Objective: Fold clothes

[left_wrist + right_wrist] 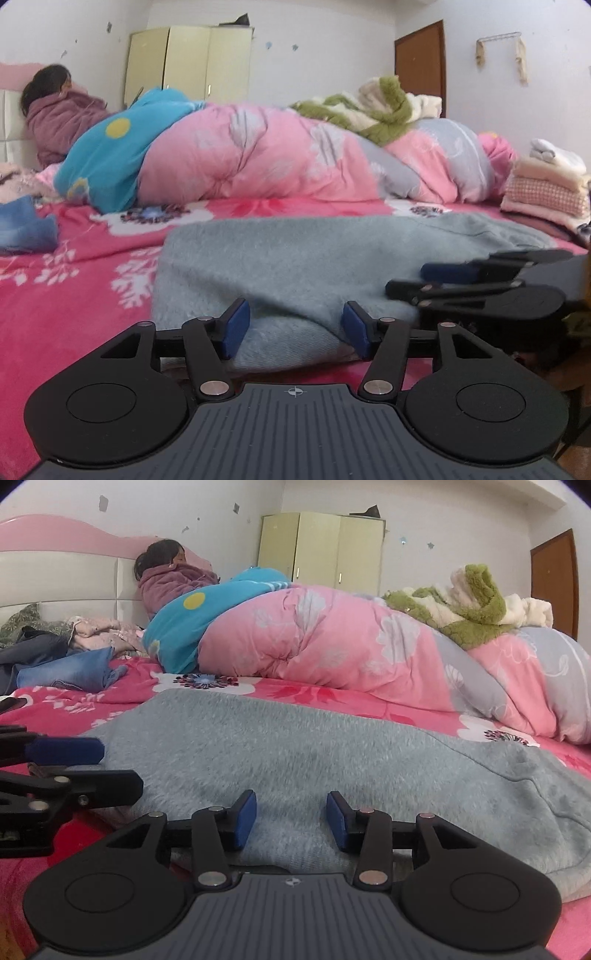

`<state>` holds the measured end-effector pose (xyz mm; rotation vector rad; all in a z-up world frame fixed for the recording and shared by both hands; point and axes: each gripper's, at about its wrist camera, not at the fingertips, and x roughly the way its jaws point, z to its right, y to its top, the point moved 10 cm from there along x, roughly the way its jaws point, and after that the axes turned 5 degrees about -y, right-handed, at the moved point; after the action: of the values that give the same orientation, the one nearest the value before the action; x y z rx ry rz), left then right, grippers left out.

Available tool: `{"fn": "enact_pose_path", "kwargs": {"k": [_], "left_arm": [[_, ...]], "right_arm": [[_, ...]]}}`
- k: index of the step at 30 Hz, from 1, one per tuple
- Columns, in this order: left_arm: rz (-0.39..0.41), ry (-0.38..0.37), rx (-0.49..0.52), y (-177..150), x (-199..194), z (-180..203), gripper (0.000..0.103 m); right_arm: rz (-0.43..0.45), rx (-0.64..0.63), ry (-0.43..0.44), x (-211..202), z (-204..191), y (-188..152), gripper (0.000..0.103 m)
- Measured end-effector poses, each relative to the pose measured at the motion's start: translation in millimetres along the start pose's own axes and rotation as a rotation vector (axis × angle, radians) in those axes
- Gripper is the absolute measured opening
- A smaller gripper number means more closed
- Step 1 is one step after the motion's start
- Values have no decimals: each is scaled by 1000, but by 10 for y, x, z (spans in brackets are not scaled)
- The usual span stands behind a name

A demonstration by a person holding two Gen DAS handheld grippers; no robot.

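**Two open claws at the near edge of a grey fleece garment on a bed**

A grey fleece garment [295, 258] lies spread flat on a bed covered by a bright pink floral sheet [74, 266]. It fills the near middle of both wrist views, its near edge folded into a soft rounded lip.

The left claw [293, 328] sits low at that near edge, its two blue-padded fingers spread apart with the grey lip between them; the pads do not press the cloth. The right claw [291, 819] is likewise open, its fingers apart over the grey fleece, gripping nothing. Each claw shows in the other's view, close beside it: the right claw at the right of the left wrist view, the left claw at the left of the right wrist view.

Behind the garment a bulky pink and grey quilt [258, 158] runs across the bed, with a blue blanket [107, 162] at its left end and a green and cream fleece [380, 107] on top. A person in a mauve robe [59, 118] leans against the headboard. Folded denim [26, 225] lies at the left, and a stack of folded clothes [546, 181] at the far right. A cream wardrobe [188, 62] stands against the back wall.
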<state>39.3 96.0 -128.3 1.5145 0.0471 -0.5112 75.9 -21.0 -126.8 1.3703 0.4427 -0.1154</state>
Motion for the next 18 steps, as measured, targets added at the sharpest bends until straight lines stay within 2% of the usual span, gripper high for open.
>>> {"fn": "enact_pose_path", "kwargs": {"k": [3, 7, 12, 16, 18], "left_arm": [[-1, -7, -19, 3, -16, -33, 57], [8, -20, -60, 9, -50, -90, 57], [33, -1, -124, 56, -138, -239, 57], [22, 24, -174, 99, -217, -364, 57], [3, 50, -189, 121, -268, -409, 64]], "right_arm": [[-1, -11, -14, -51, -35, 105, 44], [82, -12, 30, -197, -170, 326, 44], [-3, -89, 62, 6, -361, 6, 43], [16, -76, 72, -2, -350, -10, 43], [25, -69, 77, -6, -345, -19, 43]]}}
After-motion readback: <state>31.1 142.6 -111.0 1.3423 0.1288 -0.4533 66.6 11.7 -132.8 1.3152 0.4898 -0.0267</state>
